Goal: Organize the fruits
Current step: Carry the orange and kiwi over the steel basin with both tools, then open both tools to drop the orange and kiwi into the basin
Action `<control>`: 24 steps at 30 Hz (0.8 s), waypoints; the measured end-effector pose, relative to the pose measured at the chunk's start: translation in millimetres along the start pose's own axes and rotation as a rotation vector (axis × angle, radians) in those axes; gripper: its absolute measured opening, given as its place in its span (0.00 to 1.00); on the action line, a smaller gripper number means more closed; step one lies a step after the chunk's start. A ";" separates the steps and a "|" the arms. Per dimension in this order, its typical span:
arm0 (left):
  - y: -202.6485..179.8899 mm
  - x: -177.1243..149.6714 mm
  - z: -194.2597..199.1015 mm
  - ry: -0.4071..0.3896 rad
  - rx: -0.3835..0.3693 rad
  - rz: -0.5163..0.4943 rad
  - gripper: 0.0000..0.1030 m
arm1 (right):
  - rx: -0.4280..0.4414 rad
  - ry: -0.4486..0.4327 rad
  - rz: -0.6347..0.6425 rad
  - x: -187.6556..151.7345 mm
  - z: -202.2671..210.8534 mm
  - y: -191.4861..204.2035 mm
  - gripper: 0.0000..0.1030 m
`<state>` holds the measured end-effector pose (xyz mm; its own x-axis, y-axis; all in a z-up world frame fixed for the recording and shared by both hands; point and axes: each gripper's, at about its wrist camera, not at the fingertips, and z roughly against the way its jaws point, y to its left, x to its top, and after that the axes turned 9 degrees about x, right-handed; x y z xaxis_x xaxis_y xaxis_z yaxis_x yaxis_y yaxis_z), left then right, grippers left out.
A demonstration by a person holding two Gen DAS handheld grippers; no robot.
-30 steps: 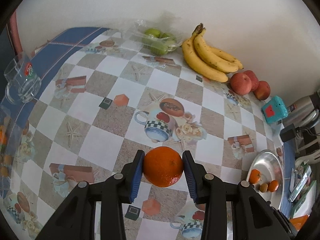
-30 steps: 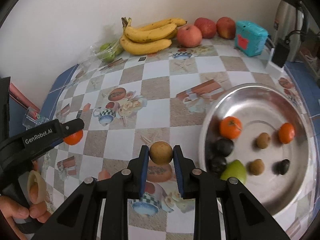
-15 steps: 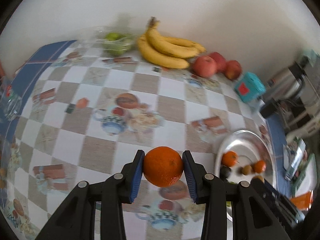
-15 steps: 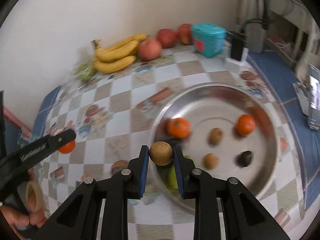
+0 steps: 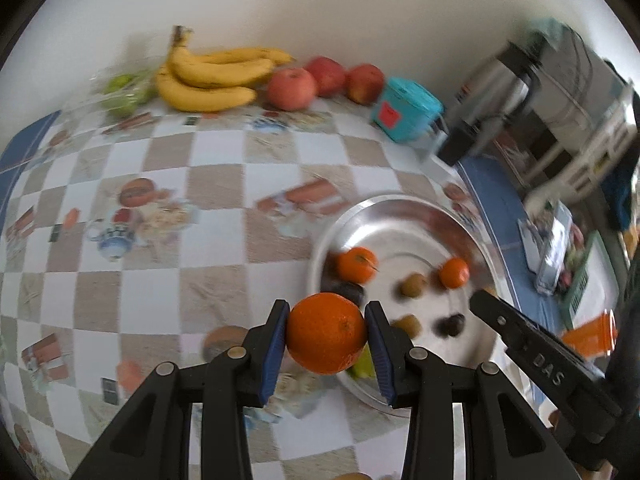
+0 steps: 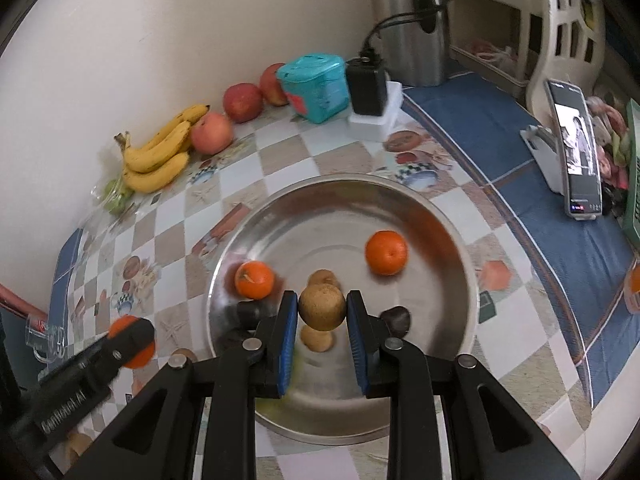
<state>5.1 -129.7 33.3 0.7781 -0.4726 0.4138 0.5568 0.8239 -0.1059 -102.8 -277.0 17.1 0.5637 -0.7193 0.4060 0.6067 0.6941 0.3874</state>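
Note:
My left gripper [image 5: 326, 334] is shut on a large orange [image 5: 326, 332], held above the near left rim of a round steel bowl [image 5: 400, 208]. The right gripper [image 6: 322, 308] is shut on a small brown round fruit [image 6: 322, 307], hanging over the bowl's [image 6: 344, 188] middle. Inside the bowl lie two small oranges [image 6: 254, 279] [image 6: 386, 252], brown fruits [image 6: 322, 278], dark fruits [image 6: 395, 318] and a green one [image 5: 362, 366]. In the right wrist view the left gripper [image 6: 132, 334] with its orange shows at lower left.
Along the wall lie a bunch of bananas [image 5: 212, 76], three red apples [image 5: 290, 88], a bag of green fruit [image 5: 124, 90] and a teal box [image 5: 406, 110]. A kettle [image 6: 410, 20] with its plug adapter [image 6: 366, 88] stands back right. A phone on a stand [image 6: 574, 148] is at the right.
Both grippers have swept to the right across the checked cloth with their fruits. The right one now hangs over the bowl, the left one at its near rim.

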 end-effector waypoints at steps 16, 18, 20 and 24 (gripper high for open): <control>-53.3 -33.0 -27.2 0.102 -0.018 -0.136 0.40 | 0.020 0.068 -0.017 -18.9 -7.2 -18.5 0.26; -57.3 -38.3 -30.0 0.111 -0.009 -0.151 0.40 | 0.017 0.085 -0.022 -24.5 -9.4 -22.2 0.26; -59.4 -42.4 -32.7 0.121 -0.009 -0.159 0.40 | 0.013 0.095 -0.029 -27.9 -10.3 -25.8 0.26; -66.4 -47.1 -36.4 0.127 -0.005 -0.186 0.40 | 0.014 0.104 -0.052 -33.5 -10.0 -33.9 0.26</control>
<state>-57.9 -173.5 -12.1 0.6918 -0.6524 0.3095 0.6956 0.7172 -0.0429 -136.6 -276.8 -17.9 0.5868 -0.7531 0.2975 0.6292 0.6553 0.4180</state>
